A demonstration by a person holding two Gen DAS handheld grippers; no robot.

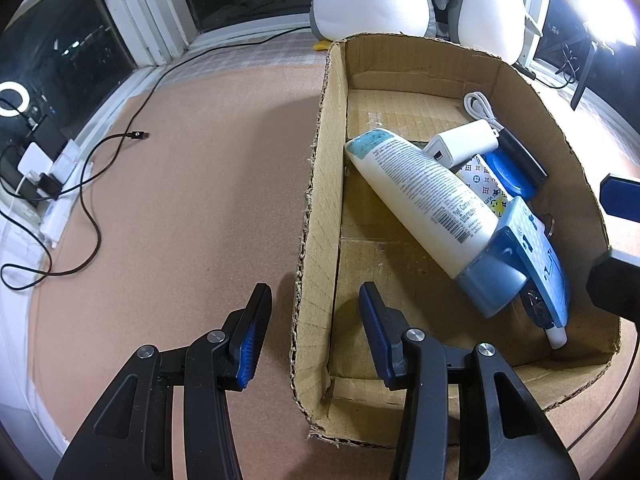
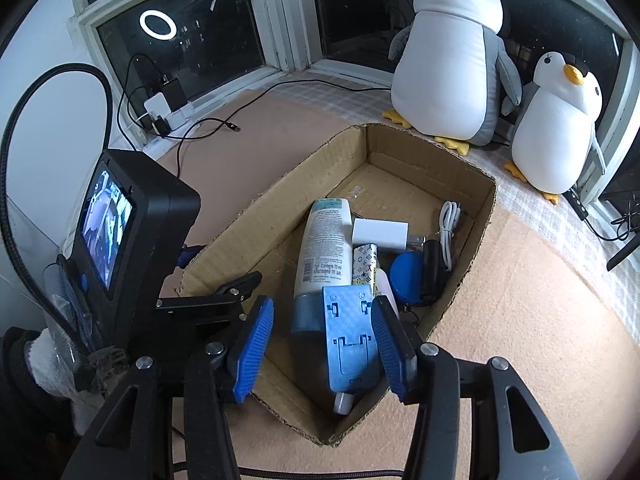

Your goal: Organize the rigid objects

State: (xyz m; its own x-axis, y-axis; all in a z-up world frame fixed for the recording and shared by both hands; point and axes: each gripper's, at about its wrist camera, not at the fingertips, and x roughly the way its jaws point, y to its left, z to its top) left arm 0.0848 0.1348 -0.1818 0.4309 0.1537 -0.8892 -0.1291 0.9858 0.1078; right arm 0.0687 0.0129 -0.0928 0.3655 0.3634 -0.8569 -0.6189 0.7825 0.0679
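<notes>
Two plush penguins point(image 2: 452, 56) by the window, black cable point(image 1: 92, 184) nearby

Dark windows point(image 2: 180, 36) in white frames wrap around the far side, and night stands behind the glass, where a ring light point(image 2: 158, 24) shows as a bright circle. A tan mat point(image 1: 180, 200) covers the surface, with a pale checked cloth point(image 2: 320, 88) beyond it along the sill. Two plush penguins, a big one point(image 2: 452, 56) and a small one point(image 2: 560, 120), sit side by side against the window, while a black cable point(image 1: 92, 184) snakes over the mat from a cluster of chargers point(image 2: 164, 112) in the corner.
</notes>
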